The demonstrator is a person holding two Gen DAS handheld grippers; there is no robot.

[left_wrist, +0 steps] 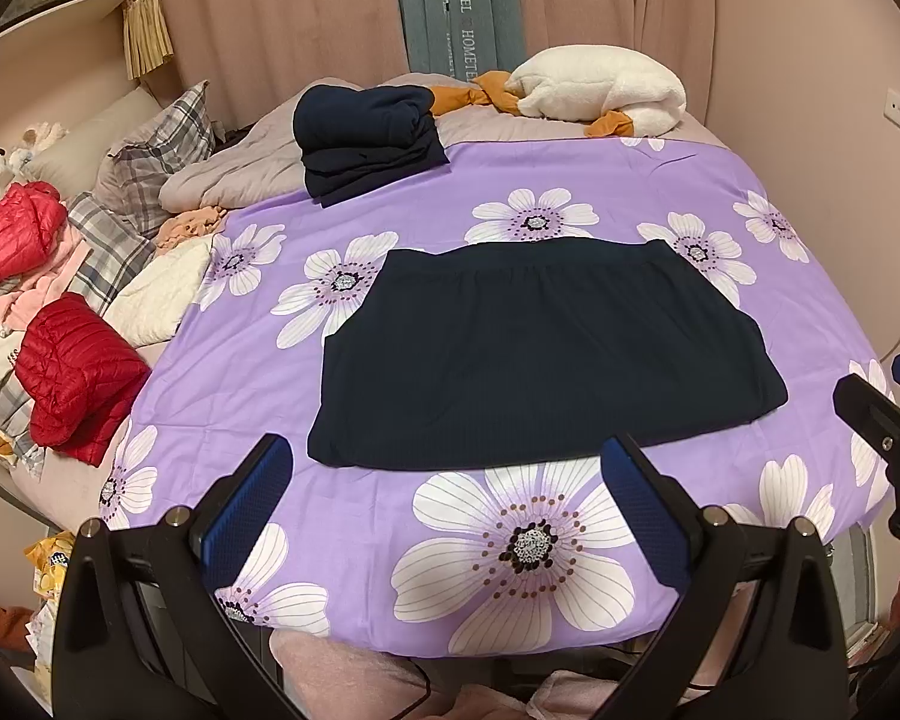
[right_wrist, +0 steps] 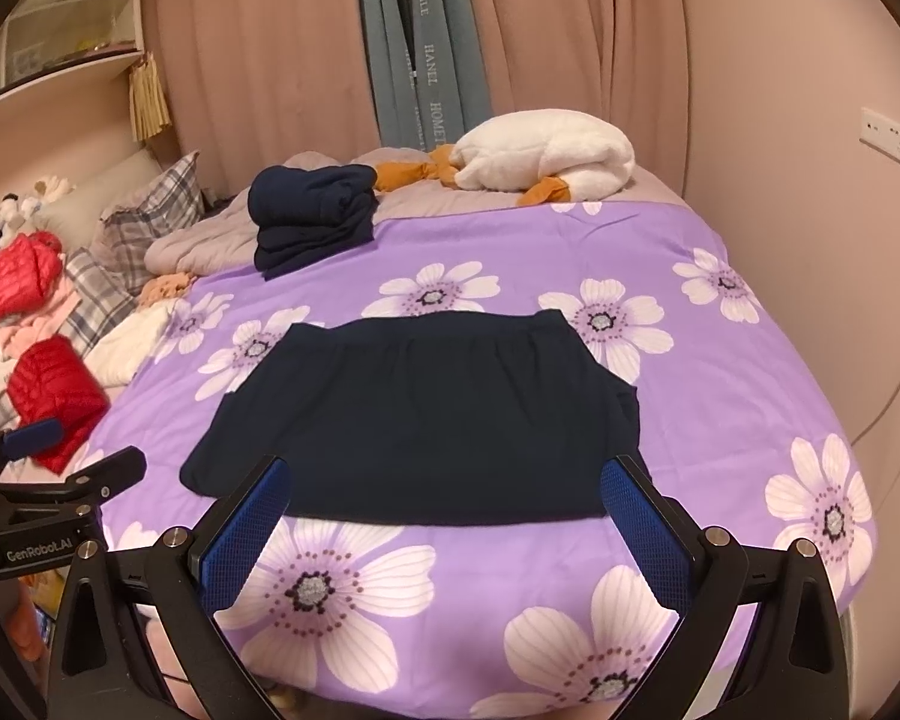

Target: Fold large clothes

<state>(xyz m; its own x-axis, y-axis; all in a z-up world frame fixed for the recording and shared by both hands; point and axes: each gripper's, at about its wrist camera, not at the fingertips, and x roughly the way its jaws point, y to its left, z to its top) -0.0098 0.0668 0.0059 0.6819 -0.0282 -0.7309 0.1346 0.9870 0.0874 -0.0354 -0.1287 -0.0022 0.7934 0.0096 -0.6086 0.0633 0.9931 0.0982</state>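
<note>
A dark navy garment (left_wrist: 540, 354) (right_wrist: 420, 414) lies flat, partly folded into a rough rectangle, on the purple flowered sheet (left_wrist: 390, 534) (right_wrist: 720, 420). My left gripper (left_wrist: 447, 450) hovers open above the sheet, just short of the garment's near edge, with nothing between its blue pads. My right gripper (right_wrist: 444, 474) is open too, with its fingertips over the garment's near edge and holding nothing. In the left wrist view the right gripper (left_wrist: 882, 396) shows at the right edge. The left gripper (right_wrist: 72, 456) appears at the left edge of the right wrist view.
A stack of folded navy clothes (left_wrist: 369, 138) (right_wrist: 315, 222) sits at the far side of the sheet. A white and orange plush (left_wrist: 600, 90) (right_wrist: 540, 159) lies behind it. Red puffer jackets (left_wrist: 72, 372) (right_wrist: 54, 402), plaid pillows (left_wrist: 162, 144) and loose clothes crowd the left. Curtains (left_wrist: 660, 12) hang behind.
</note>
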